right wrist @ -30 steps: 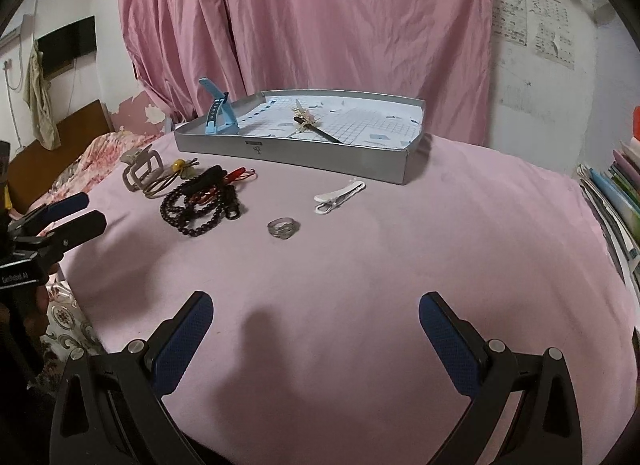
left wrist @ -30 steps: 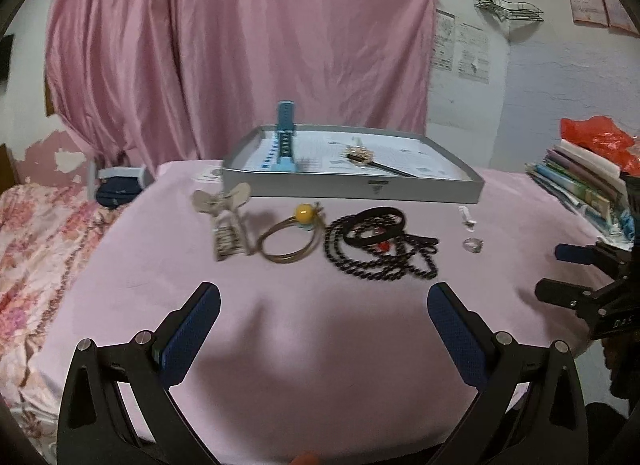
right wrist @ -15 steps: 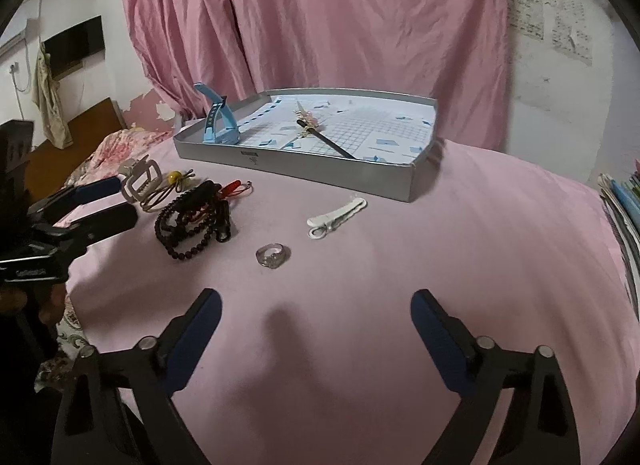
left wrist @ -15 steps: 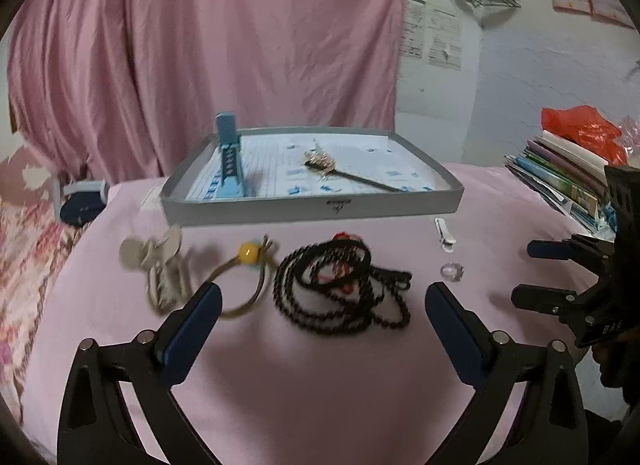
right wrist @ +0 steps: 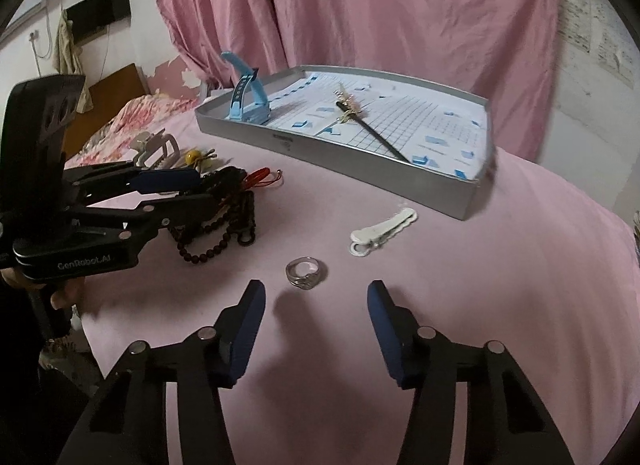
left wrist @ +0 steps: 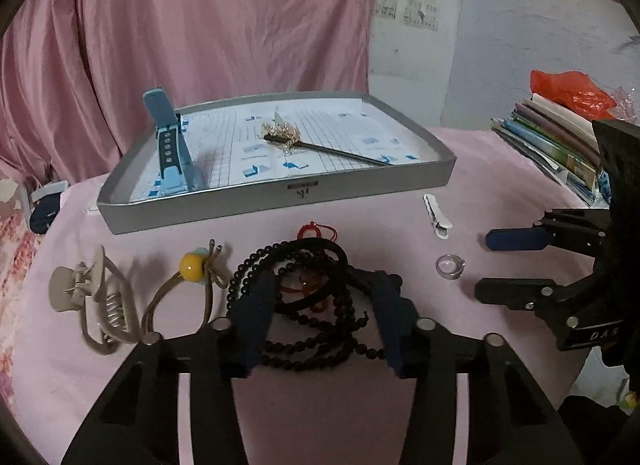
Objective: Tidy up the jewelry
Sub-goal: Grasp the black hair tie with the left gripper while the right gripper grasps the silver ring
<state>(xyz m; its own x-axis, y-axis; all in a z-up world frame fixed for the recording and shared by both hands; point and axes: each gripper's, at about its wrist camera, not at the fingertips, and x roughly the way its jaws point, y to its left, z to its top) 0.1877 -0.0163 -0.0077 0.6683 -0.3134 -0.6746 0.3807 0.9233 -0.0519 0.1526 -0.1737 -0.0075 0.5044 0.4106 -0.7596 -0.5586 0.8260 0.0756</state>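
Jewelry is lying loose on the pink cloth (right wrist: pixel 500 305) before the grey tray (left wrist: pixel 280 201). Left gripper (left wrist: pixel 324 297) is straddling the black bead strand (left wrist: pixel 308 305), jaws partly open, gripping nothing. Right gripper (right wrist: pixel 316 305) is hovering half-open, empty, behind the silver ring (right wrist: pixel 305 272).

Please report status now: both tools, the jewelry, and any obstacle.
Left tool open, astride the black bead necklace. Right tool open, short of the silver ring. Gray tray holds watch and hairpin. No obstacle seen.
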